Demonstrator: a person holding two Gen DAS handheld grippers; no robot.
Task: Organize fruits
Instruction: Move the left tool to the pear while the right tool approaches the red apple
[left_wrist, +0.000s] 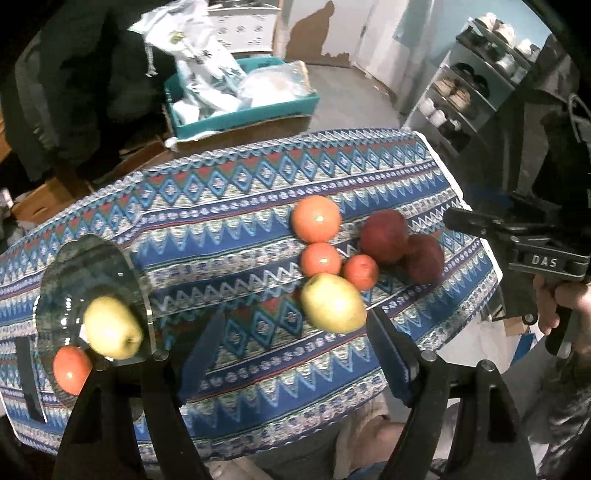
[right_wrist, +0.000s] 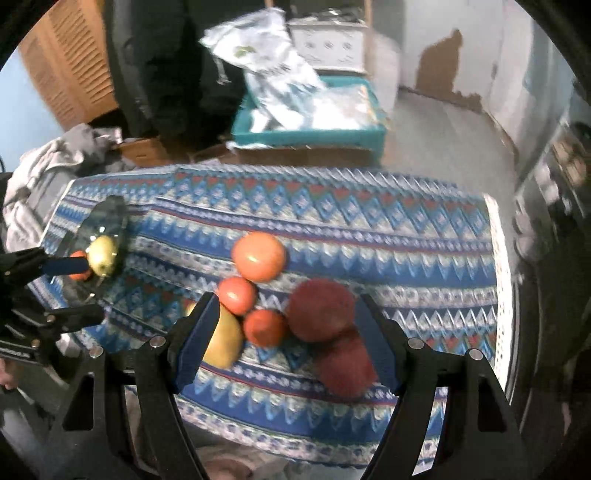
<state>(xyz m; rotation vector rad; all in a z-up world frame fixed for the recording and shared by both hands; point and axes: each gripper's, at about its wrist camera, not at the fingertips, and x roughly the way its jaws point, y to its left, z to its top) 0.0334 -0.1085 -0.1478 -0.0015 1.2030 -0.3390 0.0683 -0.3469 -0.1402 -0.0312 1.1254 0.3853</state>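
On the patterned cloth lie a big orange fruit (left_wrist: 316, 218) (right_wrist: 258, 256), two smaller orange ones (left_wrist: 320, 259) (left_wrist: 360, 271), a yellow apple (left_wrist: 332, 302) (right_wrist: 225, 343) and two dark red fruits (left_wrist: 384, 236) (left_wrist: 424, 258). A glass plate (left_wrist: 85, 266) (right_wrist: 107, 218) on the left holds another yellow apple (left_wrist: 112, 328) and an orange fruit (left_wrist: 72, 369). My left gripper (left_wrist: 295, 343) (right_wrist: 81, 291) hovers open just short of the loose yellow apple. My right gripper (right_wrist: 286, 325) is open above the pile; a small orange fruit (right_wrist: 264, 326) and a red one (right_wrist: 319, 310) show between its fingers, untouched.
The cloth-covered table (left_wrist: 240, 206) ends close behind the fruit. Beyond it stand a teal crate of plastic bags (left_wrist: 240, 110) (right_wrist: 306, 136) and cardboard boxes. A shoe rack (left_wrist: 461, 92) is at the right, a heap of grey cloth (right_wrist: 44, 173) at the left. A hand (left_wrist: 561, 306) holds the right gripper.
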